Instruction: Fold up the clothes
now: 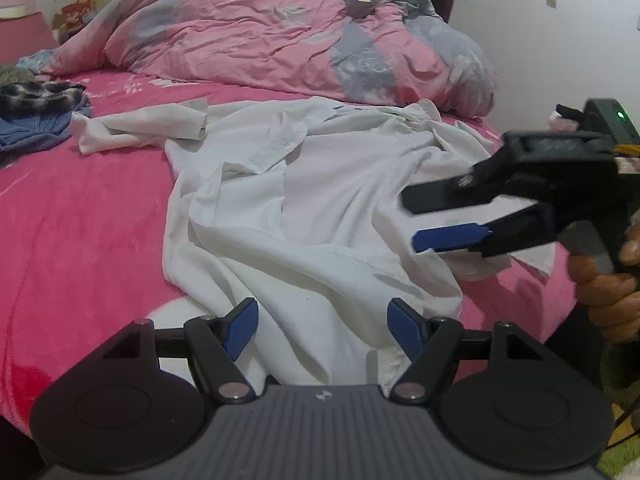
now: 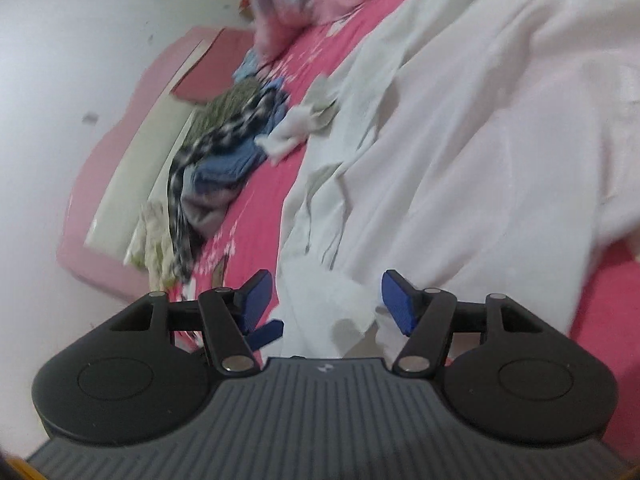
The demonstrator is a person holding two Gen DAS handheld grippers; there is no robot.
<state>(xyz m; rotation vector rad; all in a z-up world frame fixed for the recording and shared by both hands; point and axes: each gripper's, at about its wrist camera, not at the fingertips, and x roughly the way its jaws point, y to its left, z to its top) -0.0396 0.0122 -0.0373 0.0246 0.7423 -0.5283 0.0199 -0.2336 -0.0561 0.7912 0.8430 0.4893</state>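
Left gripper: jaws spread wide, empty, over near hem of shirt.
Right gripper: jaws parted, nothing between, above shirt's right side.
White shirt: crumpled, spread on pink bedsheet.
Quilt: bunched behind shirt.
Writing: none readable; small emblem on gripper body.
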